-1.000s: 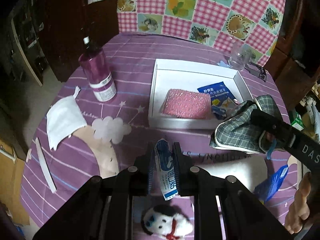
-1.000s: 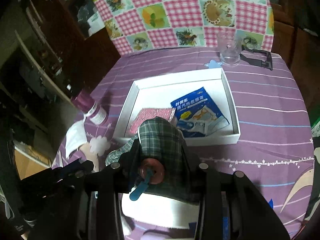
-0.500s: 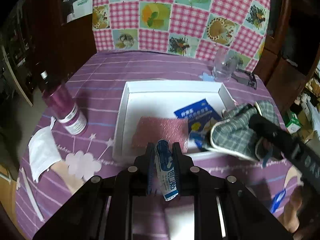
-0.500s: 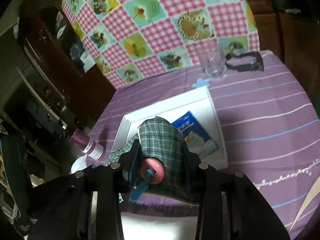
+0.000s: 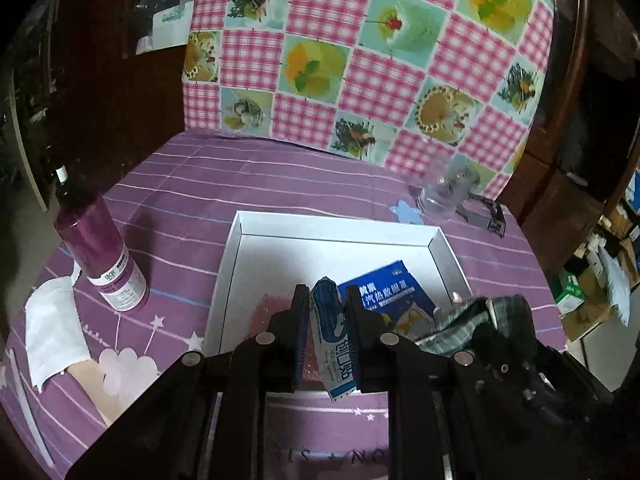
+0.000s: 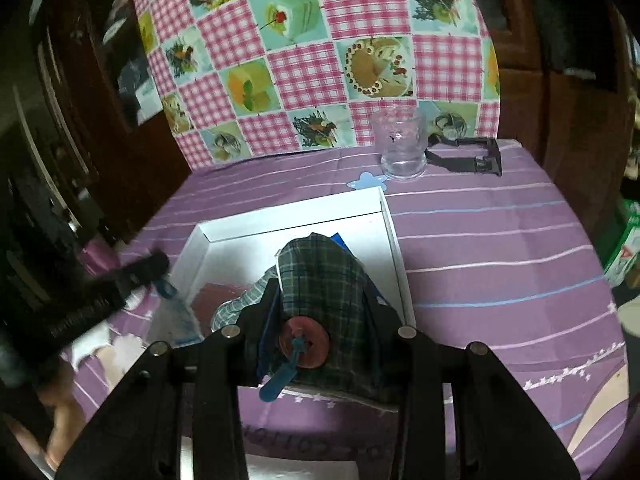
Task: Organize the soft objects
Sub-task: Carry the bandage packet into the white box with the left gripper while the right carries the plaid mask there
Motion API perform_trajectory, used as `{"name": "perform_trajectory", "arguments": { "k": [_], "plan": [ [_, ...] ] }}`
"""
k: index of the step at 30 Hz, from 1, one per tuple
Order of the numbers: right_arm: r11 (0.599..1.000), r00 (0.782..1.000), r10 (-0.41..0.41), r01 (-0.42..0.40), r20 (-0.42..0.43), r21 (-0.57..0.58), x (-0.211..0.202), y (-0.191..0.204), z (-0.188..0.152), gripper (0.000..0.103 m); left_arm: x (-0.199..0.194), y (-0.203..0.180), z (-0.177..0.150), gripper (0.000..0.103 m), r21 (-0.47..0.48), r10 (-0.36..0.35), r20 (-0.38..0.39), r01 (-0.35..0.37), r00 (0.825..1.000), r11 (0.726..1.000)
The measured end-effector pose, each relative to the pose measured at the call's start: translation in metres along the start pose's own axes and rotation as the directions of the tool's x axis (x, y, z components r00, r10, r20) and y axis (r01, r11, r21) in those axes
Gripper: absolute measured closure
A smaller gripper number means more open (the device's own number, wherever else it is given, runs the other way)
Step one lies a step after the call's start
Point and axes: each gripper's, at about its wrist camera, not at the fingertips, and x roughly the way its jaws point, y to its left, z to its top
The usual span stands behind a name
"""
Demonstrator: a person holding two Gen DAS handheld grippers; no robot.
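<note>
My left gripper (image 5: 327,300) is shut on a small blue-and-white packet (image 5: 333,344), held over the near edge of the white tray (image 5: 336,228). Inside the tray lie a pink sponge (image 5: 268,312) and a blue sachet (image 5: 386,290). My right gripper (image 6: 320,292) is shut on a green plaid cloth pouch (image 6: 320,268) with a round pink fitting and blue tab, held above the tray's (image 6: 288,216) near right part. From the left wrist view the pouch (image 5: 476,320) shows at the right, over the tray's corner. The left gripper (image 6: 160,276) with its packet shows at the left in the right wrist view.
A purple bottle (image 5: 100,256) stands left of the tray, and a white face mask (image 5: 52,332) lies beside it. A clear glass (image 6: 402,144) and a black clip (image 6: 476,158) stand behind the tray. A checked cloth-covered chair back (image 5: 360,60) rises at the table's far edge.
Both grippers moved forward over the table toward the tray with their loads; the tray now sits closer under them. The plush toy near the front edge has dropped out of view.
</note>
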Motion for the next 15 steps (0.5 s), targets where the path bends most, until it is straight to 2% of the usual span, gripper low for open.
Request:
{"name": "perform_trajectory", "arguments": {
  "k": [5,10,15],
  "plan": [
    [0.989,0.995,-0.103,0.103,0.004,-0.103,0.008,0.012,0.010,0.064,0.014,0.023,0.005,0.086,-0.058,-0.060,-0.048,0.057,0.997,0.997],
    [0.987,0.994,-0.066,0.052,-0.086,-0.152,0.034,0.027,0.025,0.064,0.039,0.044,0.002,0.086,-0.151,-0.133,-0.148,0.111,0.980,0.982],
    [0.987,0.987,-0.070,0.048,-0.142,-0.152,0.057,0.031,0.023,0.064,0.067,0.063,-0.008,0.086,-0.237,-0.120,-0.193,0.072,0.974,0.969]
  ]
}}
